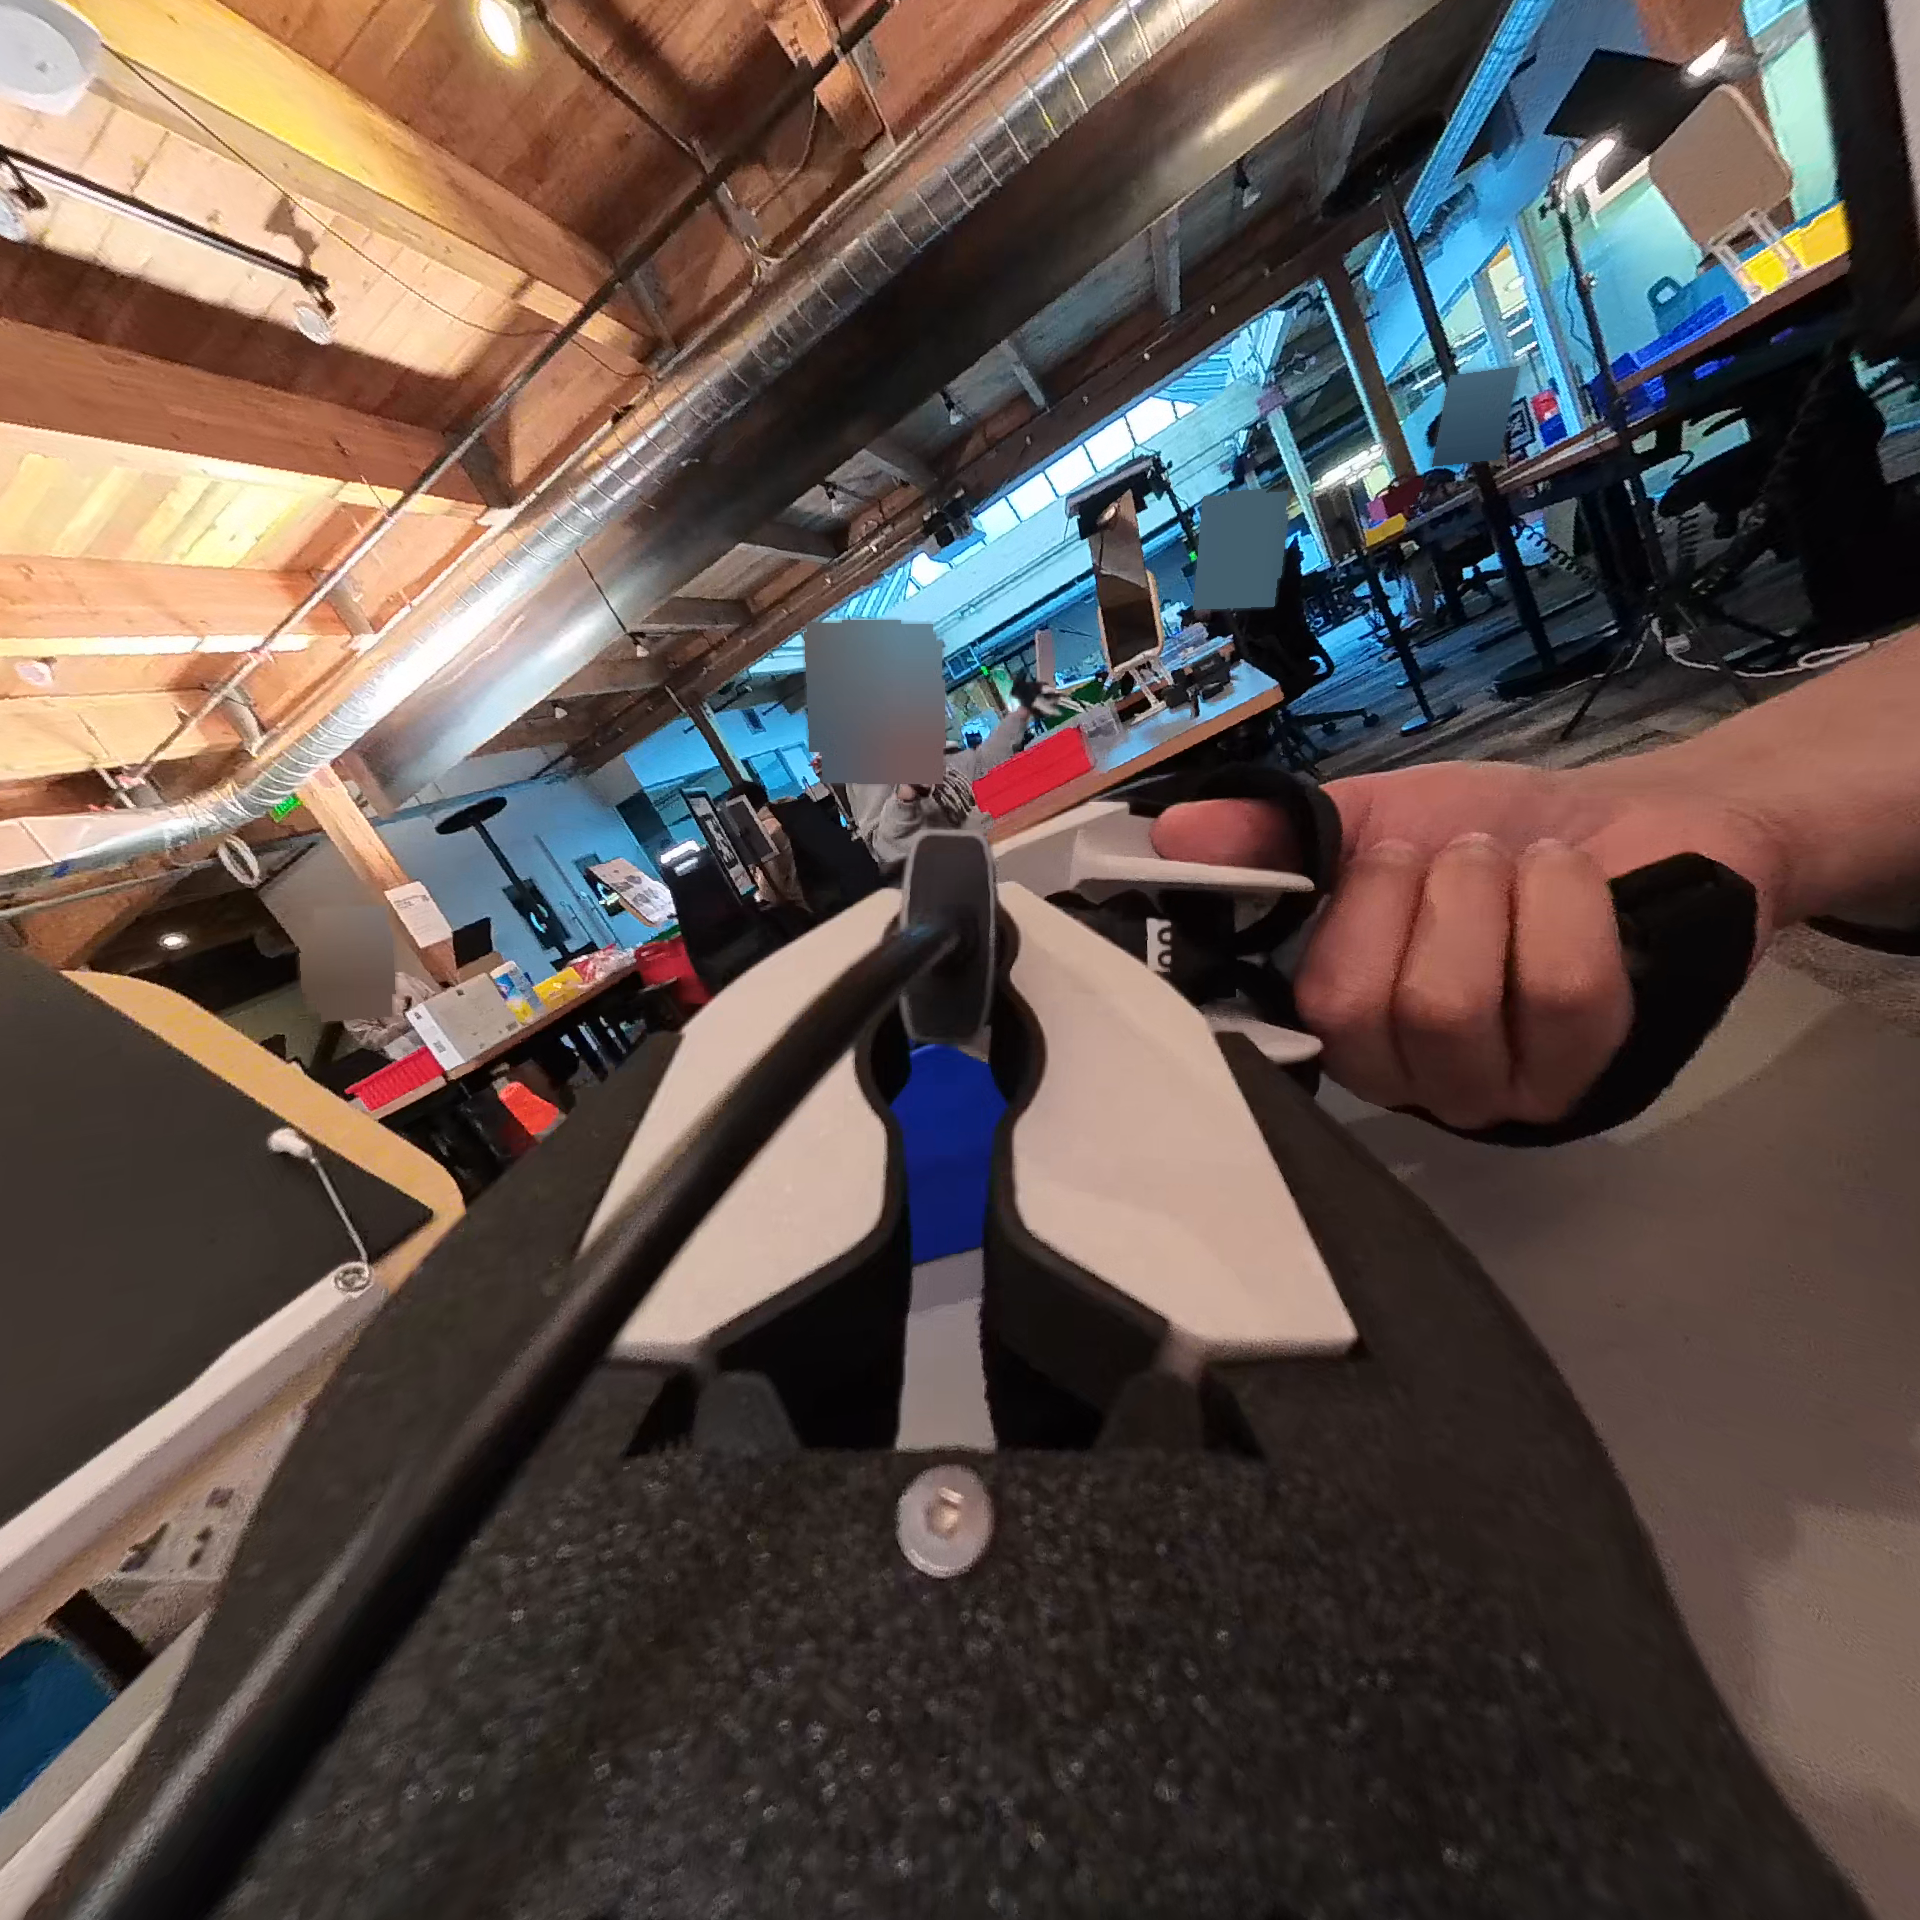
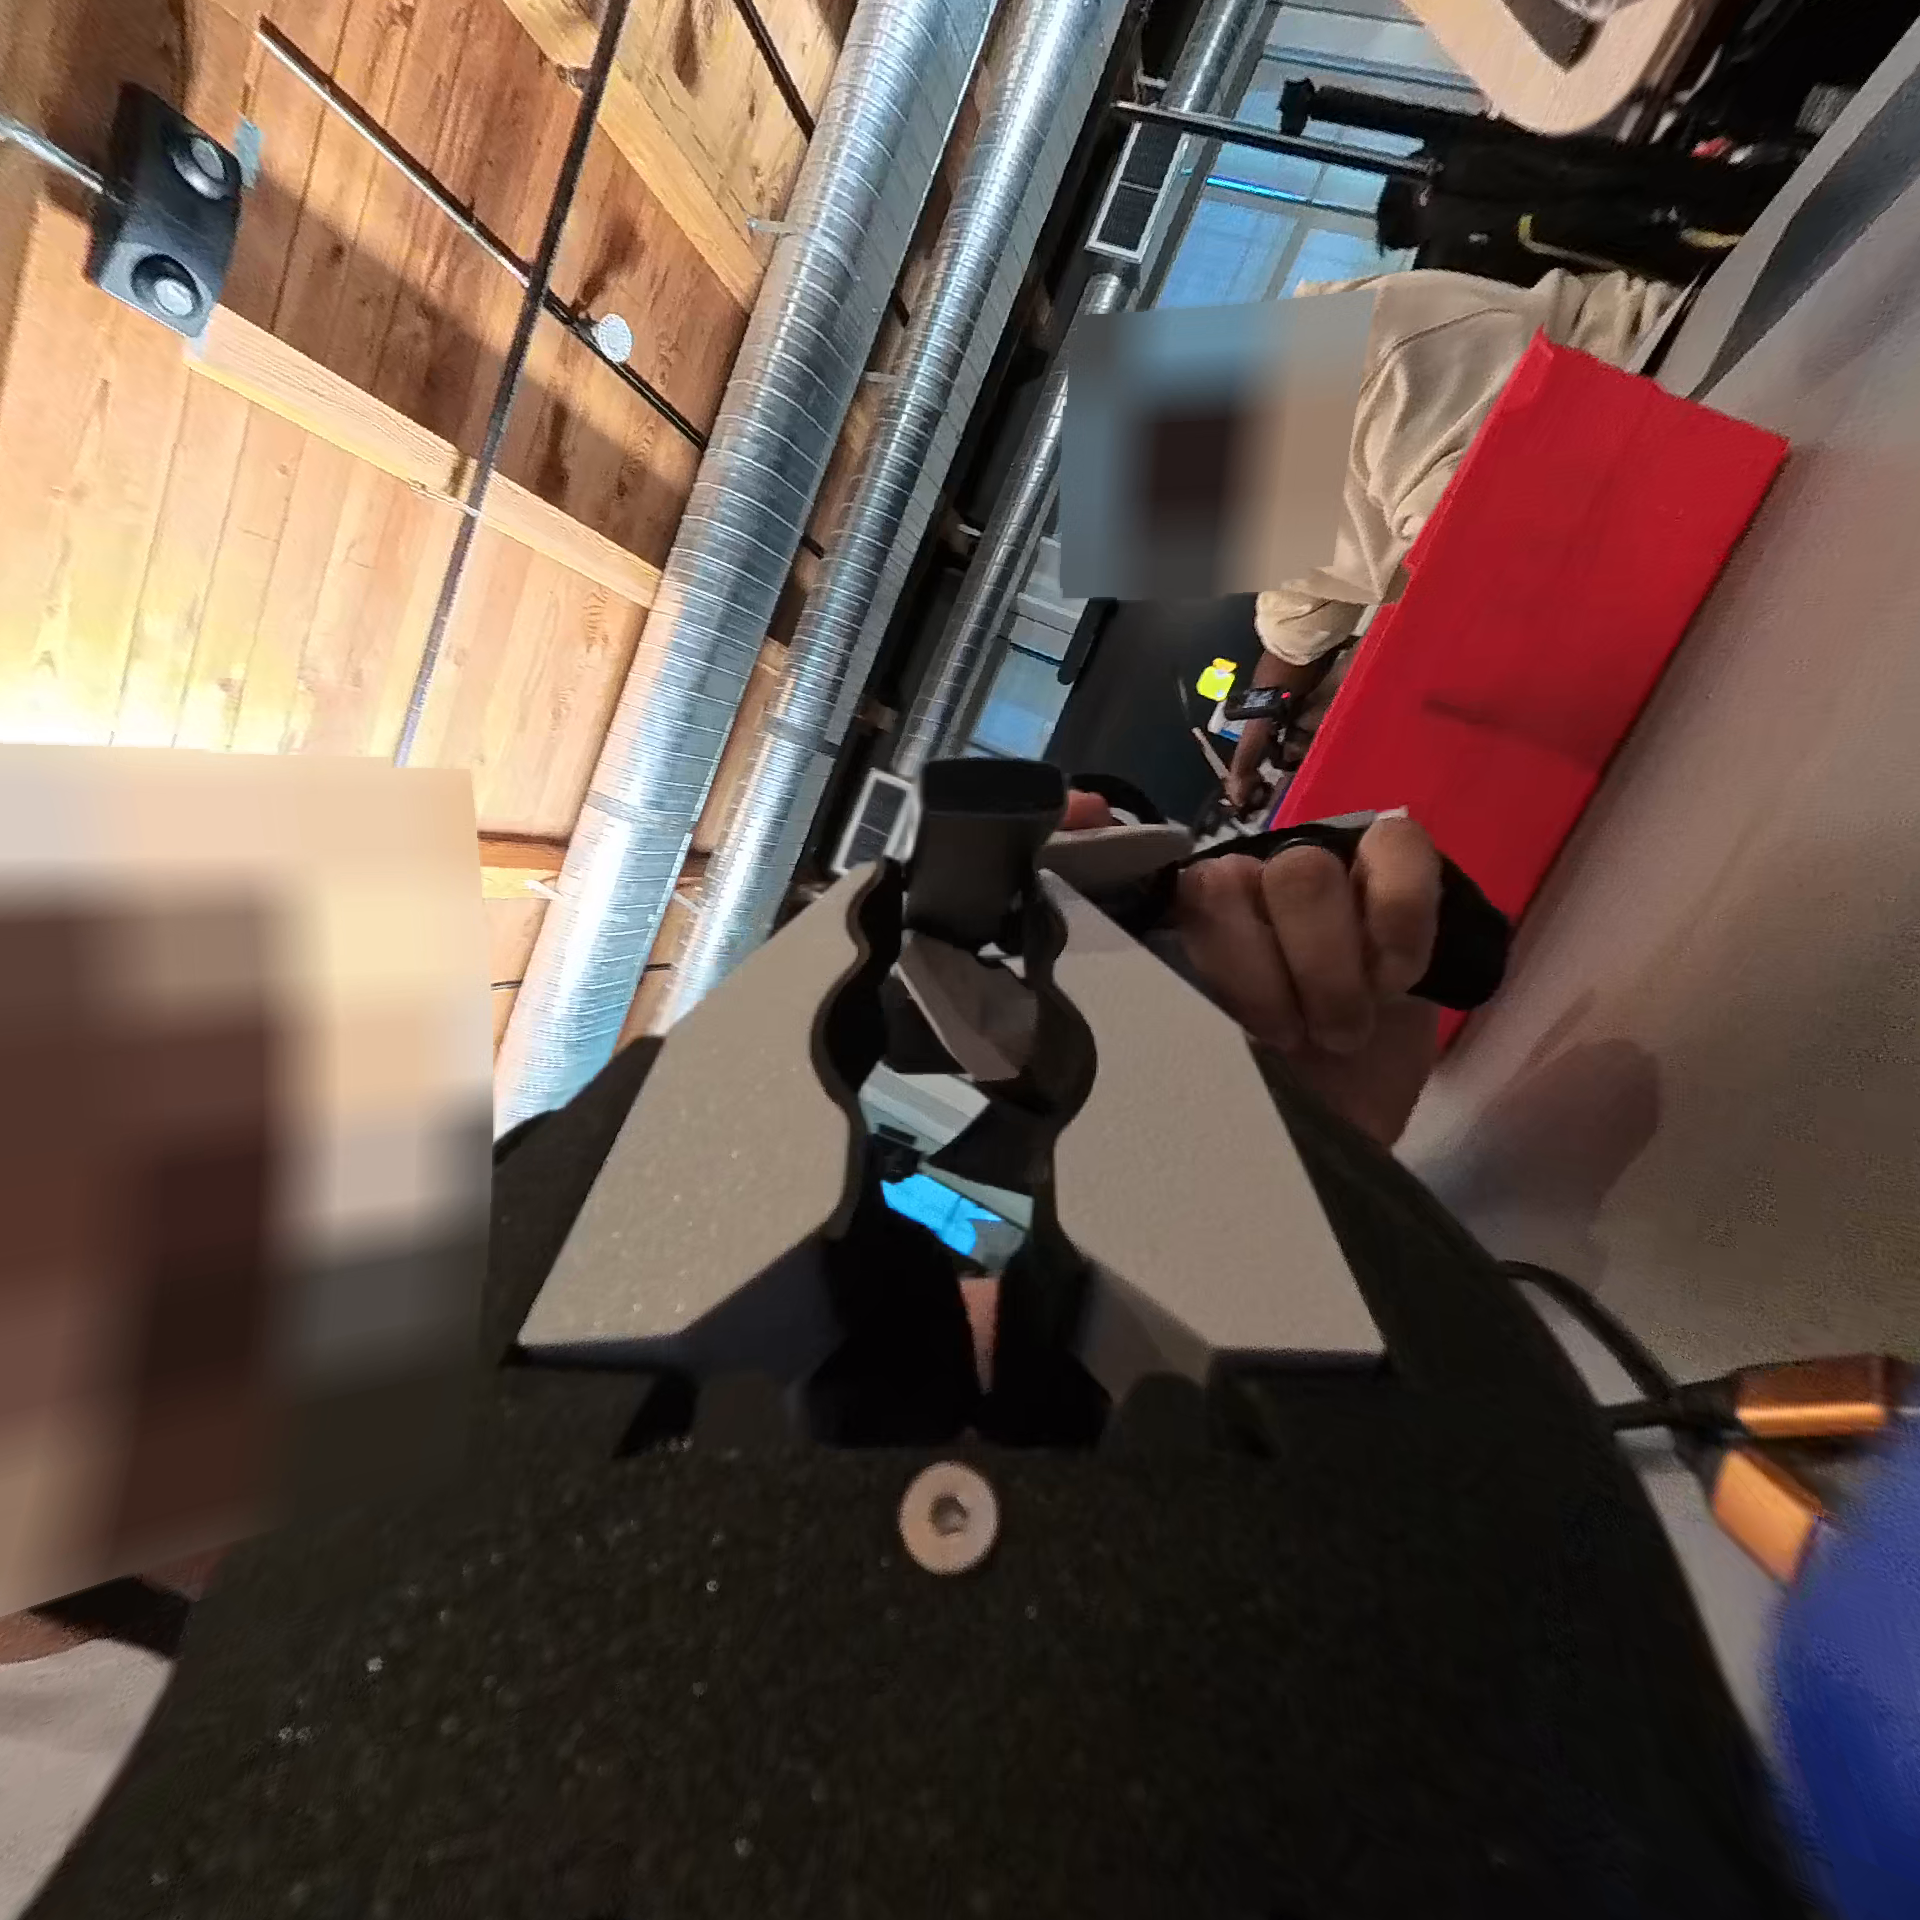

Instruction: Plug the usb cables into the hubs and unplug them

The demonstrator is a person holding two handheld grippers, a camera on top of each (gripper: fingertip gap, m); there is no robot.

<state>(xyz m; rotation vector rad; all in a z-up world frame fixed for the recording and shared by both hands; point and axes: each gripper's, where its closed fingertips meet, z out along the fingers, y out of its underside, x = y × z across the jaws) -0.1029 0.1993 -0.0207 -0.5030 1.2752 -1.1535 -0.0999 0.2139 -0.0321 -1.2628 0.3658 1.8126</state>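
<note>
In the left wrist view my left gripper (image 1: 948, 914) is shut on a flat dark grey plug (image 1: 943, 961). A black cable (image 1: 665, 1226) runs from the plug toward the camera, across the left finger. The right gripper (image 1: 1143, 873), held by a hand (image 1: 1455, 977), points in at the plug from the right. In the right wrist view my right gripper (image 2: 966, 883) is shut on a dark grey rectangular block (image 2: 982, 842), with both pads against its sides. The left gripper (image 2: 1132, 847) and its hand (image 2: 1320, 935) reach in close beside the block. I cannot tell whether plug and block are one piece.
A blue object (image 1: 945, 1132) lies behind the left jaws. A red bin (image 2: 1538, 644) stands on the grey table (image 2: 1714, 935). Cables with orange ends (image 2: 1808, 1397) lie at the lower right. A black panel with a wooden rim (image 1: 156, 1226) stands left. People sit at far tables. My two grippers' fingertips are within a few centimetres of each other.
</note>
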